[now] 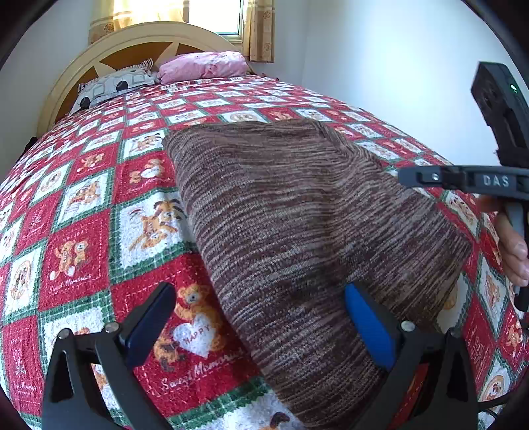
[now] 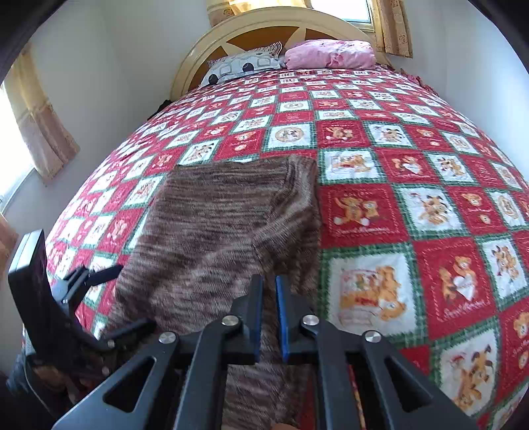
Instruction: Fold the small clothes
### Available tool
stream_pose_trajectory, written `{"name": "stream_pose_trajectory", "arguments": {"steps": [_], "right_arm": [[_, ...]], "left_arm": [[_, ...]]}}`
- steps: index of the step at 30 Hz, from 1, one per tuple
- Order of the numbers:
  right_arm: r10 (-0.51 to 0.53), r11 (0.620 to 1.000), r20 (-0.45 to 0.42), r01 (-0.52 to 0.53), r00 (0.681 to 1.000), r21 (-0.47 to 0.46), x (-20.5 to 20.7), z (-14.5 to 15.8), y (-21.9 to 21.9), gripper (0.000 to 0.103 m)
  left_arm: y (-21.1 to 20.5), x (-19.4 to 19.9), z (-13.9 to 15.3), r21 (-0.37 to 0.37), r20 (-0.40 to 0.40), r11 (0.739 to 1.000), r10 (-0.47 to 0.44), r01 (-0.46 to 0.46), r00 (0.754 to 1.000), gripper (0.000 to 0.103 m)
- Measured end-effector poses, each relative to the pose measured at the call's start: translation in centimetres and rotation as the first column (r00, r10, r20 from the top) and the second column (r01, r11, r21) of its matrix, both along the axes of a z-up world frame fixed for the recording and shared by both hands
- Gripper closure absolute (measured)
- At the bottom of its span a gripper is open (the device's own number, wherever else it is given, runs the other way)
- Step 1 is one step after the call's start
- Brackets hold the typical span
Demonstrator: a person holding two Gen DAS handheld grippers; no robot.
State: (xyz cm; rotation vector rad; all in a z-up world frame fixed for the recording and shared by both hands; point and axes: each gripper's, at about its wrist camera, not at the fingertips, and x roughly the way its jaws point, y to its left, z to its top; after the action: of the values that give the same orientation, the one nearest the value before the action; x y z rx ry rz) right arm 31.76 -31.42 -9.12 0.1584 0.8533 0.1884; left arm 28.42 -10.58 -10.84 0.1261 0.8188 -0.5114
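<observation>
A brown striped knit garment (image 1: 297, 225) lies folded on the red, white and green quilt (image 1: 82, 238); it also shows in the right wrist view (image 2: 211, 231). My left gripper (image 1: 261, 317) is open, its jaws wide apart over the garment's near left edge, one finger on the quilt side, one over the cloth. My right gripper (image 2: 268, 291) has its jaws nearly together, pinching a fold of the garment at its near edge. The right gripper's body (image 1: 463, 180) shows at the right of the left wrist view.
The bed's cream headboard (image 2: 264, 23) stands at the far end with a grey patterned pillow (image 2: 244, 66) and a pink pillow (image 2: 330, 54). White walls flank the bed. Curtained windows are behind the headboard and at left (image 2: 33, 125).
</observation>
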Motion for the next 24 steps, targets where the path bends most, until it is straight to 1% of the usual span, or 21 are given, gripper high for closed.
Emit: {"name": "stream_pose_trajectory", "arguments": {"steps": [1,2,3,5,6,7,8,10,12,13,15,16,17,18,19,20,21,23,24], "right_arm": [[0.003,1.0,-0.009,-0.003,1.0,0.014,0.3,-0.2,0.1,0.066],[0.002,0.999,-0.02,-0.002,1.0,0.037,0.5,-0.3,0.1,0.057],[0.004,0.999,-0.017,-0.003,1.0,0.051,0.3,-0.4,0.1,0.046],[0.021,0.999,-0.014,-0.02,1.0,0.044,-0.1,-0.6,0.6,0.045],[0.022,1.0,-0.018,-0.021,1.0,0.019,-0.3,-0.8,0.9,0.055],[0.009,0.999,-0.027,-0.009,1.0,-0.031,-0.6,-1.0,1.1,0.094],[-0.001,0.998,-0.035,-0.001,0.999,-0.06,-0.9,-1.2,1.1,0.093],[-0.001,1.0,-0.025,0.0,1.0,-0.023,-1.8,-0.9,0.5,0.094],[-0.015,0.999,-0.004,0.015,1.0,-0.036,-2.7,-0.6,0.1,0.094],[-0.02,0.999,0.001,0.02,1.0,-0.047,-3.0,-0.8,-0.1,0.094],[-0.007,0.997,-0.027,0.005,1.0,-0.076,-2.5,-2.0,-0.1,0.093],[0.003,0.998,-0.029,-0.005,1.0,-0.069,-2.2,-2.4,-0.2,0.089],[0.012,0.999,-0.018,-0.012,1.0,-0.035,-2.2,-2.2,-0.6,0.087],[0.015,1.0,-0.009,-0.015,1.0,-0.007,-2.2,-1.9,-0.9,0.082],[0.017,0.999,-0.002,-0.017,1.0,0.031,-2.2,-1.4,-1.4,0.068],[0.015,0.997,0.009,-0.016,1.0,0.072,-2.0,-1.0,-2.0,0.057],[0.014,0.995,0.02,-0.016,1.0,0.103,-1.8,-0.6,-2.3,0.04],[0.009,0.985,0.039,-0.015,0.999,0.171,-0.8,0.1,-3.4,0.039],[-0.006,0.982,0.047,-0.003,0.999,0.188,-0.2,0.4,-3.7,0.039]], "left_arm": [[0.0,-0.1,0.0,-0.004,0.001,1.0,-0.002,0.002,1.0,0.0],[0.1,-0.2,0.1,-0.012,0.002,1.0,-0.006,0.006,1.0,0.0],[0.2,-0.2,0.1,-0.018,0.005,1.0,-0.009,0.009,1.0,0.0],[0.1,-0.5,0.2,-0.016,0.017,1.0,-0.014,0.014,1.0,0.0],[0.0,-0.6,0.3,-0.009,0.024,1.0,-0.017,0.017,1.0,0.0],[-0.2,-0.6,0.2,0.0,0.031,1.0,-0.028,0.028,0.999,0.0],[-0.3,-0.7,0.3,0.005,0.033,1.0,-0.031,0.031,0.999,0.0],[-0.1,-0.9,0.5,-0.002,0.044,1.0,-0.031,0.031,0.999,0.0],[-0.1,-1.3,0.5,-0.015,0.044,0.999,-0.041,0.041,0.998,0.0],[-0.2,-1.4,0.4,-0.005,0.039,0.999,-0.043,0.043,0.998,0.0],[-0.7,-1.1,0.1,0.021,0.021,0.998,-0.053,0.052,0.998,0.0],[-0.8,-1.0,0.0,0.025,0.013,0.998,-0.056,0.056,0.998,0.0],[-0.6,-0.9,0.1,0.013,0.01,0.999,-0.053,0.053,0.999,0.0],[-0.3,-0.9,0.2,-0.001,0.014,0.999,-0.046,0.046,0.999,0.0],[0.3,-0.9,0.5,-0.027,0.022,0.999,-0.033,0.034,0.999,0.0],[0.9,-0.8,0.7,-0.056,0.026,0.998,-0.012,0.013,1.0,0.0],[1.4,-0.6,0.7,-0.081,0.022,0.997,0.008,-0.006,1.0,0.0],[2.3,0.2,0.6,-0.143,-0.021,0.989,0.036,-0.039,0.999,0.0],[2.7,0.6,0.5,-0.168,-0.044,0.984,0.049,-0.056,0.998,0.0]]}}
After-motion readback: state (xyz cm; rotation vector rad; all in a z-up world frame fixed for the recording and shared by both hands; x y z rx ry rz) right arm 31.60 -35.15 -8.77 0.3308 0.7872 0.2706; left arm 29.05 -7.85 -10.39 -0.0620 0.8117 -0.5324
